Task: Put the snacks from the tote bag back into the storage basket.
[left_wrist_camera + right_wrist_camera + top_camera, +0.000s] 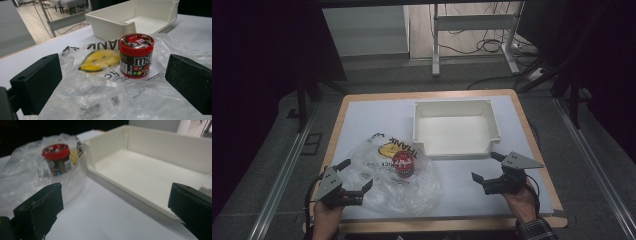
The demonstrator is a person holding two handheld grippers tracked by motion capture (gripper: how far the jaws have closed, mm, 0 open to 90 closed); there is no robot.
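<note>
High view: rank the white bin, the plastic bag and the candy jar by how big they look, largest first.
1. White bin and plastic bag: they cover much the same area, and the bag lies nearer the camera, so I won't rank them.
2. Candy jar: clearly the smallest, standing on the bag.

A red-lidded jar (404,164) is standing upright on a crumpled clear bag (394,175) lying on the white surface (372,117). Just beyond it an open white bin (456,127) is sitting empty. The left gripper (358,176) is hovering at the bag's near left edge with jaws spread. The right gripper (486,166) is waiting just in front of the bin, jaws wide and empty.
</note>
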